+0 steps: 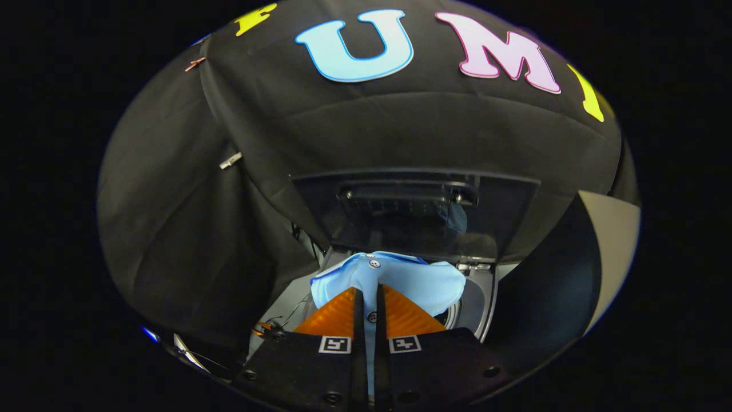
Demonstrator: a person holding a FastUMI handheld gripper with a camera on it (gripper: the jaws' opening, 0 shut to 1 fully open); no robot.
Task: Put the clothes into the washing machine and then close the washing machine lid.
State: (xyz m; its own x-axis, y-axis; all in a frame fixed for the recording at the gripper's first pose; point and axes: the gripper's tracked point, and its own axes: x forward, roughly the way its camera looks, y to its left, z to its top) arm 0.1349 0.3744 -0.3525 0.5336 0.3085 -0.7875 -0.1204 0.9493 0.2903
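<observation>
Left of the fingers, a silver metal clip (230,161) is fastened to the black cloth wall, well apart from the work area. Lower down, beside the left finger, a thin dark wire (286,317) and a small orange fitting (260,329) lie on the pale grey top panel of the washing machine (280,309).

Centre: the gripper (369,293) points forward and slightly down toward the machine's opening. Its two fingers stand nearly together, and a fold of the light blue buttoned shirt (400,280) is pinched in the narrow slot between them, so both fingers press on the cloth. One white button sits just beyond the fingertips and another dark-looking one shows in the slot itself (the strip of cloth runs down between the fingers toward the gripper body). The rest of the shirt spreads out just ahead of the fingers, draped over the mouth of the drum.

Beyond the shirt, the dark translucent plastic lid (412,212) of the washing machine stands raised, roughly upright, with a ribbed handle recess at its upper middle.

Right of the fingers, the grey curved rim (477,303) of the drum opening is visible, partly covered by the shirt's edge. Whether the shirt's lower part already hangs inside the drum cannot be told.
</observation>
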